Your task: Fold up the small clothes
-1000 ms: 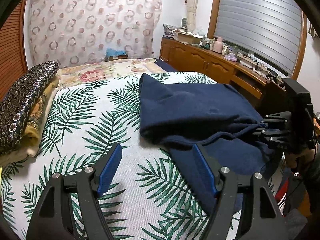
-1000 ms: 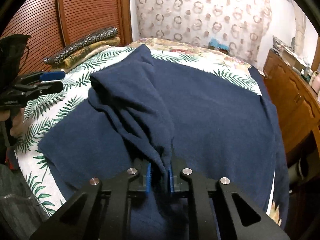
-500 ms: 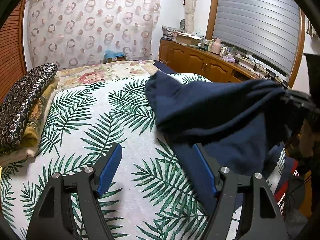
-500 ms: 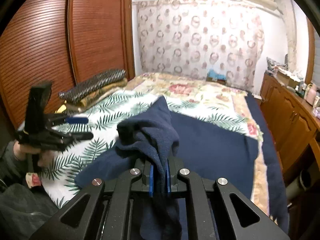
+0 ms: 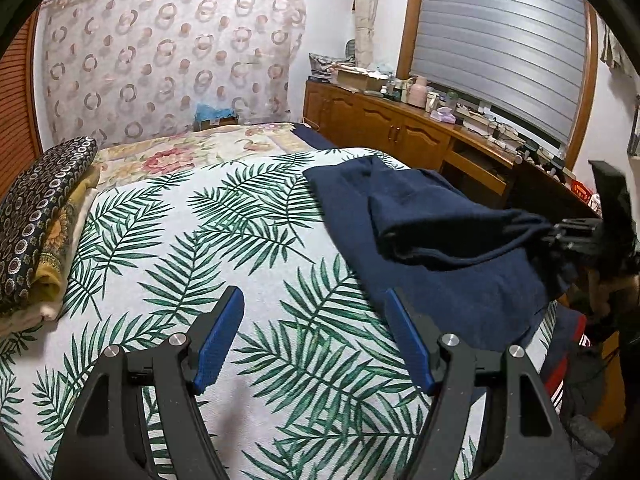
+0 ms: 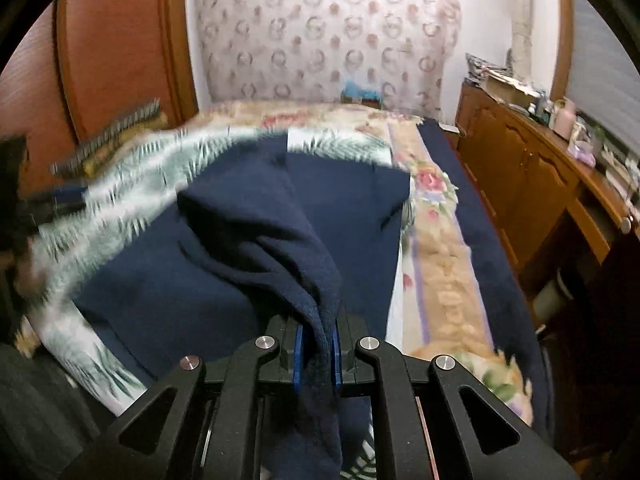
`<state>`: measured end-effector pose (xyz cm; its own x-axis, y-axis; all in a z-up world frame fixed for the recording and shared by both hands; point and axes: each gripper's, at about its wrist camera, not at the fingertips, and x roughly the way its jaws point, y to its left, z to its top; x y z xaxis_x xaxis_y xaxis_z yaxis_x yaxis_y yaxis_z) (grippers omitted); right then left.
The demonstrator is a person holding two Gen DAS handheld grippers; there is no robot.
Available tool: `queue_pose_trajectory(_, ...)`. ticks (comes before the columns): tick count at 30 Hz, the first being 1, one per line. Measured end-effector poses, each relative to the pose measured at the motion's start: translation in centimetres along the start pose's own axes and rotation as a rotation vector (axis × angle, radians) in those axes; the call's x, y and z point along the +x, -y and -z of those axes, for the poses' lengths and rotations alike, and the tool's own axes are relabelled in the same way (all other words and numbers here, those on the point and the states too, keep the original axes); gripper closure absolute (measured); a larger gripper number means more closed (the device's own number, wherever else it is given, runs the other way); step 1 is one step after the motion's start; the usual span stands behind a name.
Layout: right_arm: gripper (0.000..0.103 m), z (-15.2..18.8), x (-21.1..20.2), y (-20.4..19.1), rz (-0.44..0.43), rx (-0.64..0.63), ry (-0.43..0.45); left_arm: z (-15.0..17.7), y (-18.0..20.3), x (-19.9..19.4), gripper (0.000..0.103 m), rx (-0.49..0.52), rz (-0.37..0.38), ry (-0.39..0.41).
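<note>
Right gripper (image 6: 316,354) is clamped tight on a bunched edge of the navy garment (image 5: 436,240), which lies on the right side of the palm-leaf bedspread (image 5: 200,264) with one layer lifted off it. This looks like the spreading-out step before any fold. Left gripper (image 5: 314,344) hangs over the bedspread, fingers spread wide and empty; its job next would be to pinch an opposite edge so the cloth can be drawn flat.

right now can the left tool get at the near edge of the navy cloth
Probably yes. The left tool is open above bare leaf-print bedspread, and the navy cloth edge lies just by its right finger, nothing between.
</note>
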<state>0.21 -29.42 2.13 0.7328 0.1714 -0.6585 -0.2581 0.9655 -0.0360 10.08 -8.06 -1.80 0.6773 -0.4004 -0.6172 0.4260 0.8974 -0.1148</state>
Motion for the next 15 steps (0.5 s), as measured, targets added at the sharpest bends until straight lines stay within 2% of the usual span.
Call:
queue_pose_trajectory(4, 0.080, 0.1, -0.5, -1.1, -0.003, 0.003, -0.007, 0.0, 0.6, -0.1, 0.029, 0.006, 0.010, 0.010)
queue_pose_trajectory(6, 0.061, -0.3, -1.4, -1.1, 0.011, -0.005, 0.010, 0.1, 0.9, -0.1, 0.029, 0.010, 0.012, 0.014)
queue_pose_trajectory(9, 0.045, -1.1, -2.9, -1.5, 0.014, -0.029, 0.043, 0.2, 1.1, -0.2, 0.029, 0.015, 0.012, 0.016)
queue_pose_trajectory(15, 0.043, -2.9, -2.7, -3.6, -0.055, -0.070, 0.103, 0.3, 1.1, -0.2, 0.029, 0.009, 0.010, 0.021)
